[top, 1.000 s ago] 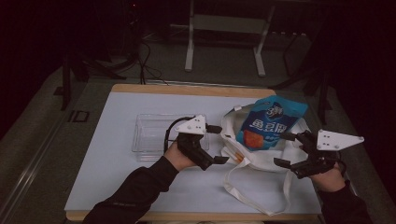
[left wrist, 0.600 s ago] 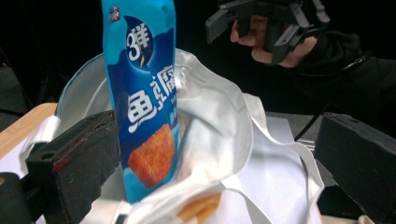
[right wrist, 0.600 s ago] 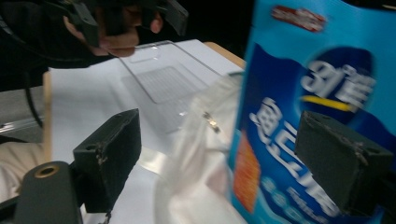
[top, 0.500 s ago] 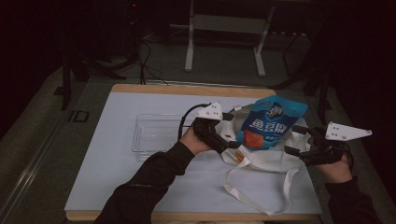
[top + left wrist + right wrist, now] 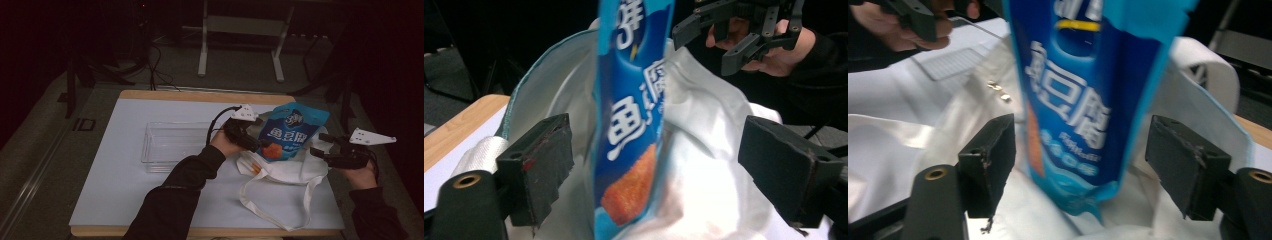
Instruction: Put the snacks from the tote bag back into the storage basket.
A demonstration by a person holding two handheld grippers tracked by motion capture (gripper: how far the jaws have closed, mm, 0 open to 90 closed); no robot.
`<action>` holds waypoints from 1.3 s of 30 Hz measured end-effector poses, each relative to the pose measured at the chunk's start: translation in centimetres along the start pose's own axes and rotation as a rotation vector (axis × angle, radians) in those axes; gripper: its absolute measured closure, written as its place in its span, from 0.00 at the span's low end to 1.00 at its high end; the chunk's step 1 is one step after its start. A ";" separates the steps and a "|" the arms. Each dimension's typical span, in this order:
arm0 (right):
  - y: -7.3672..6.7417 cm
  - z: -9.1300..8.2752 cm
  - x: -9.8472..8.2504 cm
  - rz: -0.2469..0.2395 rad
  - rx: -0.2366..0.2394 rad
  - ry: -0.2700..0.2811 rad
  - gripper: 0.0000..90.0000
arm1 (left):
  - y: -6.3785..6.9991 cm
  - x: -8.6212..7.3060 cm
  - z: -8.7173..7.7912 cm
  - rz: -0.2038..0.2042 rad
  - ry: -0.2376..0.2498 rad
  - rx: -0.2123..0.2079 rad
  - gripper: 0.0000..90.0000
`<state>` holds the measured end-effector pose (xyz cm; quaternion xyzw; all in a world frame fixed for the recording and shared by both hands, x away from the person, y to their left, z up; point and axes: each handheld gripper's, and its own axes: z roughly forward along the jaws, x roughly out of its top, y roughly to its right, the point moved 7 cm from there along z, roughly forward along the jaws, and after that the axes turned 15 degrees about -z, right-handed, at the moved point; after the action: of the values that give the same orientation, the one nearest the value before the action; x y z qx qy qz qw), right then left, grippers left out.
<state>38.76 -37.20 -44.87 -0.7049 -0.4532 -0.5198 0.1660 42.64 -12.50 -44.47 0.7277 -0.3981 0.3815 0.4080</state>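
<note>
Blue snack pouch (image 5: 290, 131) stands right of centre in the high view, its lower end in the mouth of a white cloth bag (image 5: 285, 172) on the white surface (image 5: 120, 185). Left tongs (image 5: 246, 137) sit at the pouch's left edge, jaws apart on either side of it. Right tongs (image 5: 327, 148), also apart, hover just right of it. A clear plastic tray (image 5: 172, 142) lies centre-left.
</note>
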 end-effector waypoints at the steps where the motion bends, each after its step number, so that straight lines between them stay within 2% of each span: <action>1: 0.3 0.2 -0.2 0.008 0.000 -0.003 0.33 | -0.1 0.0 0.3 -0.001 0.003 -0.006 0.23; 3: 0.7 0.7 -0.5 0.013 -0.006 -0.008 0.33 | -0.4 -0.1 0.8 0.001 0.001 0.018 0.29; 4: 0.9 1.0 -0.5 0.018 -0.003 -0.006 0.33 | -0.5 -0.1 1.0 -0.001 0.000 0.009 0.33; 5: 1.1 1.3 -0.6 0.019 -0.001 -0.005 0.33 | -0.7 -0.1 1.3 -0.001 -0.006 0.018 0.38; 7: 1.3 1.8 -0.6 0.021 0.004 -0.006 0.35 | -0.7 0.0 1.8 -0.006 -0.008 0.012 0.41; 8: 1.4 2.0 -0.5 0.020 0.006 -0.001 0.36 | -0.7 0.1 2.0 -0.002 -0.010 0.014 0.47; 11: 1.6 2.4 -0.3 0.017 0.018 0.000 0.39 | -0.5 0.1 2.5 0.010 -0.022 0.017 0.51; 12: 1.5 2.6 -0.2 0.018 0.032 0.000 0.39 | -0.5 0.1 2.9 0.019 -0.030 0.032 0.52; 16: 1.3 2.9 0.1 0.011 0.052 0.003 0.45 | -0.8 0.3 3.3 0.007 -0.038 0.043 0.61; 18: 1.1 3.1 0.3 0.013 0.067 -0.001 0.51 | -0.8 0.4 3.5 0.006 -0.037 0.050 0.65; 20: 0.9 3.6 0.4 -0.007 0.069 -0.018 0.55 | -0.8 0.4 3.7 0.003 -0.042 0.056 0.70; 22: 0.9 4.0 0.4 -0.025 0.061 -0.036 0.62 | -0.9 0.4 3.8 0.002 -0.049 0.057 0.76; 24: 1.0 4.2 0.5 -0.022 0.061 -0.042 0.72 | -1.1 0.5 3.9 -0.002 -0.056 0.064 0.85; 26: 1.1 4.4 0.5 -0.016 0.061 -0.044 0.81 | -1.1 0.5 3.9 -0.001 -0.054 0.069 0.90; 30: 1.2 4.4 0.6 -0.016 0.063 -0.058 0.91 | -1.0 0.8 4.1 0.009 -0.054 0.091 0.96; 31: 1.2 4.4 0.6 -0.016 0.063 -0.058 0.91 | -1.0 0.8 4.1 0.009 -0.054 0.091 0.97; 32: 1.2 4.4 0.6 -0.019 0.060 -0.063 0.93 | -0.9 0.9 4.1 0.034 -0.055 0.118 0.97; 33: 1.2 4.4 0.8 -0.020 0.057 -0.074 0.95 | -0.9 0.9 4.2 0.042 -0.057 0.126 0.99; 35: 1.2 4.4 0.9 -0.014 0.056 -0.077 0.97 | -0.9 1.0 4.1 0.029 -0.062 0.127 0.99; 39: 1.3 4.3 1.2 -0.021 0.046 -0.080 0.98 | -0.5 1.5 4.0 0.045 -0.056 0.141 1.00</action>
<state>42.40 -34.35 -45.21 -0.7161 -0.4787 -0.4827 0.1583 44.61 -16.26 -44.84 0.7559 -0.3979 0.3970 0.3358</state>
